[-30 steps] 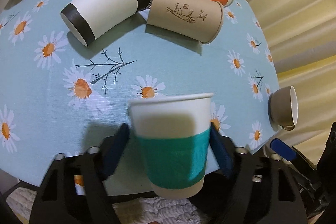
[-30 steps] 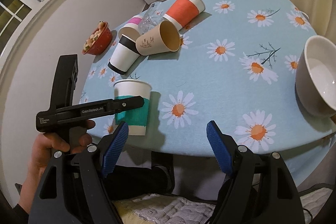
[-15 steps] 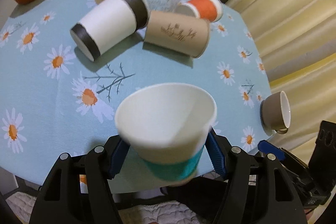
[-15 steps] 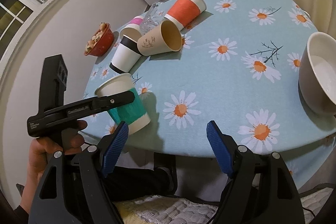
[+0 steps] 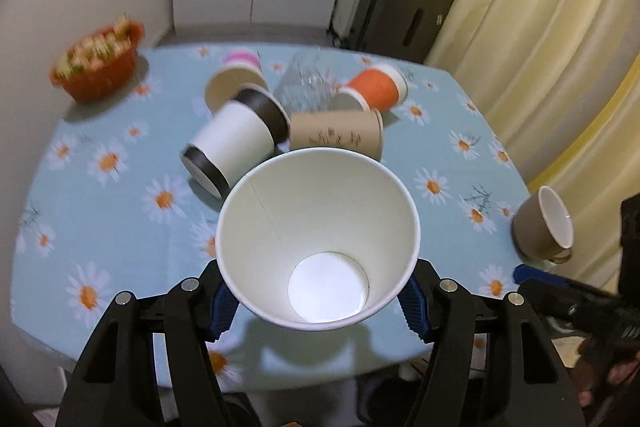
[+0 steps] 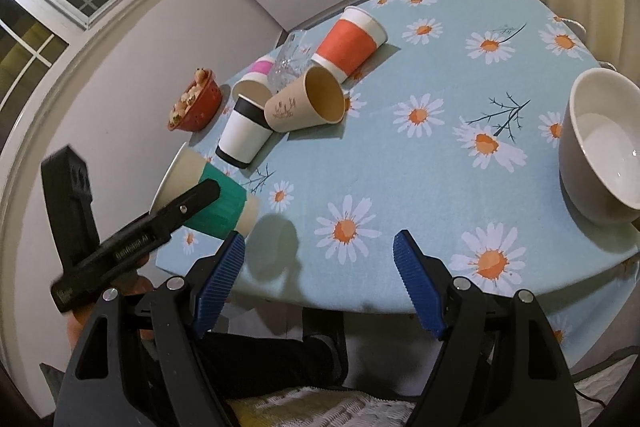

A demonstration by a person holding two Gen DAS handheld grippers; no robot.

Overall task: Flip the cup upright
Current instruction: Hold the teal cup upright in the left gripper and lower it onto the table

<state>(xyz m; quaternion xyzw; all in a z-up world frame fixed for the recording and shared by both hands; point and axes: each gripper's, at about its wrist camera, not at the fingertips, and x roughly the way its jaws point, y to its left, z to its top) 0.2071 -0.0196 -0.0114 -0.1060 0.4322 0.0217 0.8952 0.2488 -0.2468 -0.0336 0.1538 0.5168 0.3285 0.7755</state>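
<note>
While four paper cups (image 6: 304, 105) and a glass (image 5: 306, 87) lie clustered mid-worktop (image 6: 400, 163), my left tool (image 5: 318, 301) clenches the teal-banded cup (image 6: 208, 197) above the near edge. It is tipped on its side, mouth toward me, base toward the worktop; my right tool (image 6: 320, 277) gapes, holding nothing.

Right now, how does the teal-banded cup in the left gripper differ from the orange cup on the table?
The teal cup is lifted off the table in the left gripper; the orange cup lies untouched on its side on the tablecloth. The teal cup sits at the near edge, alone; the orange cup is at the far side among other tipped cups. Both are tilted paper cups with white rims.
</note>
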